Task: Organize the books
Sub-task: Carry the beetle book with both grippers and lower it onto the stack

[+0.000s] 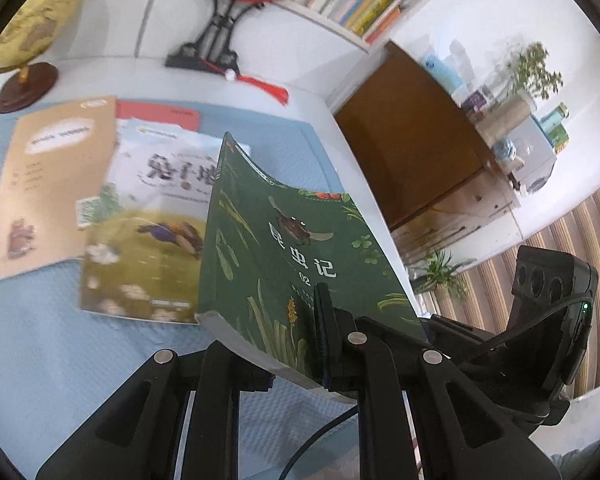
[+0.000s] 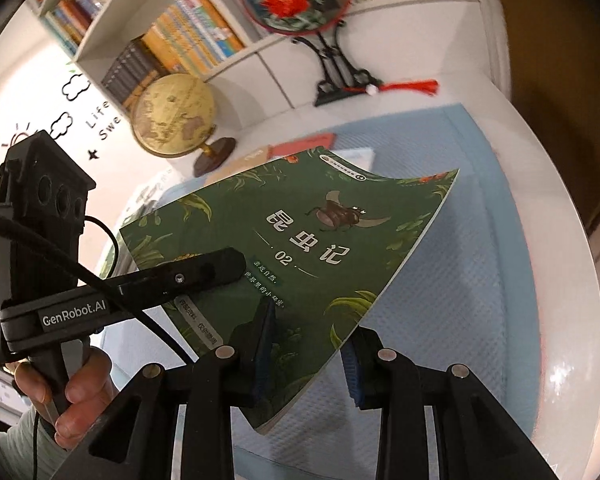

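The green book (image 2: 300, 248) is lifted clear of the blue mat (image 1: 40, 340), tilted, held between both grippers at its near edge. To do this step well, both hands should rise and turn together so the soft cover, already bowing at its far edge, does not fold or slip; the book should then be carried towards the shelf (image 2: 260, 52) or squared onto the other books (image 1: 140, 220) lying on the table.

The left gripper (image 1: 320, 344) has its fingers pressed nearly together, clamped on the book's lower edge. The right gripper (image 2: 308, 344) has its fingers on either side of the near corner, clamped there, one pad on the cover, the other under it.
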`<action>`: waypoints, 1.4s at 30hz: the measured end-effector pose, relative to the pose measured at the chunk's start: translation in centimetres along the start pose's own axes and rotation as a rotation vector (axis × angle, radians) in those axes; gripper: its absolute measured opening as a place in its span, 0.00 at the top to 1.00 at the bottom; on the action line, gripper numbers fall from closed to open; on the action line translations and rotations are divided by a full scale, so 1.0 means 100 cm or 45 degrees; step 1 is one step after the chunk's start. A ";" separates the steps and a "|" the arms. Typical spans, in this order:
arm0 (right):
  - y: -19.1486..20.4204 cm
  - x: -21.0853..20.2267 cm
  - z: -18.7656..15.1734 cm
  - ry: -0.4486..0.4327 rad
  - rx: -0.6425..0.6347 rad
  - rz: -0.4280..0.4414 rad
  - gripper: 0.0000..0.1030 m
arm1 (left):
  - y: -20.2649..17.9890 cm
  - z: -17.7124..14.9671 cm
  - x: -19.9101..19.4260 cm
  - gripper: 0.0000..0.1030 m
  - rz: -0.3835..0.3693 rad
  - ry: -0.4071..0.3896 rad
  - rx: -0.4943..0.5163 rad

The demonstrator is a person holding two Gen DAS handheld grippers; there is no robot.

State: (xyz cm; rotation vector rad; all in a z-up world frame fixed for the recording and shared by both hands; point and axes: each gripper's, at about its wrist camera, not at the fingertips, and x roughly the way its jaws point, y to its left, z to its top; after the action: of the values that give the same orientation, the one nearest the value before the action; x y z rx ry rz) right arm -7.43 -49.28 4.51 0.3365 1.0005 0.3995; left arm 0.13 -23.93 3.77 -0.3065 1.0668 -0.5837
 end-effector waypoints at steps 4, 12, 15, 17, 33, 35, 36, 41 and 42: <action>0.035 0.004 0.009 -0.004 -0.058 0.065 0.71 | 0.023 0.001 -0.041 0.88 0.050 -0.082 -0.034; 0.166 0.056 0.036 0.016 -0.245 0.188 0.70 | 0.122 0.001 -0.154 0.88 0.167 -0.280 -0.155; 0.229 0.090 0.042 0.043 -0.314 0.254 0.69 | 0.168 -0.001 -0.194 0.88 0.230 -0.329 -0.203; 0.266 0.111 0.044 0.061 -0.361 0.287 0.69 | 0.199 -0.003 -0.217 0.88 0.271 -0.353 -0.236; 0.443 0.308 0.056 0.212 -0.494 0.266 0.69 | 0.414 0.013 -0.272 0.88 0.415 -0.294 -0.433; 0.445 0.322 0.060 0.229 -0.477 0.250 0.69 | 0.429 0.011 -0.271 0.88 0.375 -0.283 -0.463; 0.445 0.328 0.061 0.238 -0.469 0.245 0.69 | 0.431 0.012 -0.270 0.88 0.358 -0.278 -0.470; 0.442 0.336 0.060 0.260 -0.439 0.222 0.69 | 0.445 0.007 -0.264 0.86 0.295 -0.214 -0.504; 0.445 0.339 0.059 0.265 -0.429 0.219 0.69 | 0.447 0.006 -0.264 0.86 0.286 -0.205 -0.516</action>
State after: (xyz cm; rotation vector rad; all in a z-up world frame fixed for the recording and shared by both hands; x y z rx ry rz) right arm 6.40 5.16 2.32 0.0764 1.0889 0.7603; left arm 4.73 27.74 0.73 -0.5690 1.0419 -0.1346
